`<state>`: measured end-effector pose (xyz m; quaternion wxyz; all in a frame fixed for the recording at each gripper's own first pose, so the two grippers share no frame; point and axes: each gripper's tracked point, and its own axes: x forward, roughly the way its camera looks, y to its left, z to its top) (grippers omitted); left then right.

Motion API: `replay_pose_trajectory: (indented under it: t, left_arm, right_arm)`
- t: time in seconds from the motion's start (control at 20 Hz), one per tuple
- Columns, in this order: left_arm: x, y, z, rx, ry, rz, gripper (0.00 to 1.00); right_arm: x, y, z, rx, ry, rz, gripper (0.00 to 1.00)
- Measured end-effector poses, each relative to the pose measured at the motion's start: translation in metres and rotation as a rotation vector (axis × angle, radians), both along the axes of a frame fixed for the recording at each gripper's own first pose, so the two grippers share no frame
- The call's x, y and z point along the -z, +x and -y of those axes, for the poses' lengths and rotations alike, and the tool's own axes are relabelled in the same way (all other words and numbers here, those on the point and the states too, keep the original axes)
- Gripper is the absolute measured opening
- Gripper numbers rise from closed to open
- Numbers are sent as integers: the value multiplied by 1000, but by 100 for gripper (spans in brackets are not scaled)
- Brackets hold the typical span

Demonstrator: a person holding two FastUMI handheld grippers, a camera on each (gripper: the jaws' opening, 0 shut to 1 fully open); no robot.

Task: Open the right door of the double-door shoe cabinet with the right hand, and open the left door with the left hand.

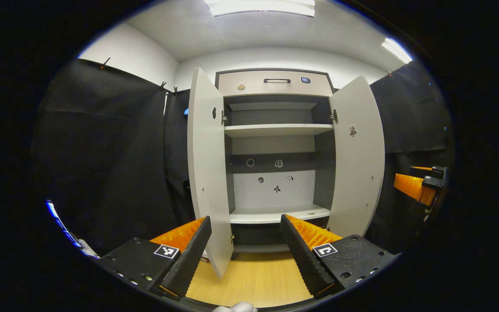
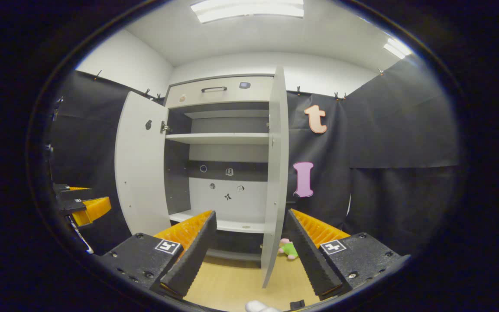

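Both doors of the shoe cabinet [image 1: 275, 143] stood swung wide. The left door [image 1: 206, 173] hung edge-on between the spread fingers of the left gripper [image 1: 246, 249], which held nothing. The right door [image 2: 275, 173] likewise stood edge-on between the wide-open, empty fingers of the right gripper [image 2: 251, 251]. The panels looked stiff, flat and light, turning freely on hinges; their smooth faces offered little, so the free vertical edge seemed the best place to pinch.
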<state>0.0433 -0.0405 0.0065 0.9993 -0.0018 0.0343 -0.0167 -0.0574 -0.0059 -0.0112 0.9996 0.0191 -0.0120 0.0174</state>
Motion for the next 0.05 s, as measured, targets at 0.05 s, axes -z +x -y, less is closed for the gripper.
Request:
replay_pose_trajectory:
  t: [0.05]
  left_arm:
    - [1, 0, 0, 0, 3, -1, 96]
  right_arm:
    - [0, -1, 0, -1, 0, -1, 100]
